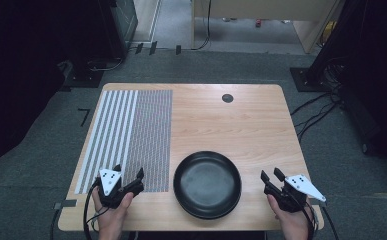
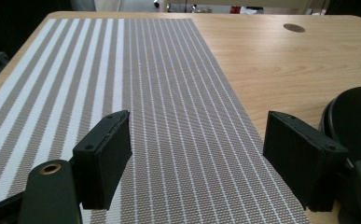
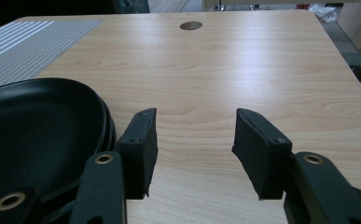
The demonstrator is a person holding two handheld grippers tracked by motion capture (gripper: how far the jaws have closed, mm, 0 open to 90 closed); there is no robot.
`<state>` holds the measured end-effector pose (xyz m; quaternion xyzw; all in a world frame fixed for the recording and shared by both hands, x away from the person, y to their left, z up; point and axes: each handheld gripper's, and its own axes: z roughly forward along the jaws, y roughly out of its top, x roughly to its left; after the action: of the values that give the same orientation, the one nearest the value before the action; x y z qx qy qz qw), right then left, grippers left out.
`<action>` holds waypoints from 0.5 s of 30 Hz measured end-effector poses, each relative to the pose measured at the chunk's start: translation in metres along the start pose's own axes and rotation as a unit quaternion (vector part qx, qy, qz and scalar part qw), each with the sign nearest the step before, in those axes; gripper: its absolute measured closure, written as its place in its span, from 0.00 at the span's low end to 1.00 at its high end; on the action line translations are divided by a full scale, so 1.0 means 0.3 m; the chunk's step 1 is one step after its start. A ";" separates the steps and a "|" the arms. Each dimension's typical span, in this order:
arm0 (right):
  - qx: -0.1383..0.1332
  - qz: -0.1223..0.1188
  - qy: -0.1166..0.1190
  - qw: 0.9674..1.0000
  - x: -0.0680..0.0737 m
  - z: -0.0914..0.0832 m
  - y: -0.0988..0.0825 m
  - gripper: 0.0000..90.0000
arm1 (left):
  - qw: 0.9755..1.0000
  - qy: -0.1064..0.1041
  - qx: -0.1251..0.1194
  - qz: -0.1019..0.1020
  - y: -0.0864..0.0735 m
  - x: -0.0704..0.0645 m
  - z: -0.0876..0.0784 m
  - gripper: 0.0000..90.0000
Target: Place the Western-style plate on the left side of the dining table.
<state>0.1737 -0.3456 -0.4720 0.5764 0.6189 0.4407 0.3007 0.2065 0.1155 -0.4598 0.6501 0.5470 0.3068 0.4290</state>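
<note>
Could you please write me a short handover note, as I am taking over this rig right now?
Left claw: open, holding nothing, over the near end of the striped placemat.
Right claw: open, holding nothing, over bare wood just right of the plates.
Black plates: at the near middle of the table, between the two claws. The right gripper view shows more than one rim, so it looks like a stack.
Done: nothing visibly moved; the placemat carries nothing.
Left: probably grasping a plate; neither claw touches one yet.
</note>
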 end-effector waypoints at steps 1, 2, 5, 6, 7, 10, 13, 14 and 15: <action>0.000 0.000 0.000 1.000 0.000 0.000 0.000 0.55 | 1.000 -0.002 0.001 0.002 0.001 -0.006 0.003 0.26; 0.001 0.000 0.001 1.000 -0.002 0.000 -0.003 0.55 | 1.000 -0.004 0.001 0.002 0.003 -0.013 0.008 0.26; 0.003 0.006 0.001 1.000 -0.012 -0.006 -0.013 0.55 | 1.000 -0.009 0.001 0.004 0.010 -0.032 0.017 0.26; 0.002 0.007 0.002 1.000 -0.017 -0.009 -0.015 0.55 | 1.000 -0.011 0.000 0.003 0.011 -0.038 0.019 0.26; 0.001 0.009 0.003 1.000 -0.021 -0.010 -0.016 0.55 | 1.000 -0.012 0.000 0.003 0.012 -0.043 0.021 0.26; -0.003 0.014 0.004 1.000 -0.029 -0.011 -0.011 0.56 | 1.000 -0.015 0.000 0.007 0.011 -0.063 0.030 0.26; -0.011 0.024 0.009 1.000 -0.033 -0.007 -0.003 0.57 | 1.000 -0.020 0.003 0.012 0.007 -0.079 0.032 0.26; -0.012 0.029 0.014 0.999 -0.031 -0.003 -0.001 0.57 | 1.000 -0.022 0.003 0.013 0.007 -0.082 0.031 0.25; -0.010 0.032 0.018 0.999 -0.028 0.000 -0.002 0.57 | 1.000 -0.023 0.003 0.013 0.007 -0.083 0.030 0.25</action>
<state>0.1748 -0.3539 -0.4737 0.5845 0.6010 0.4671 0.2810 0.2101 0.0892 -0.4603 0.6649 0.5297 0.2961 0.4356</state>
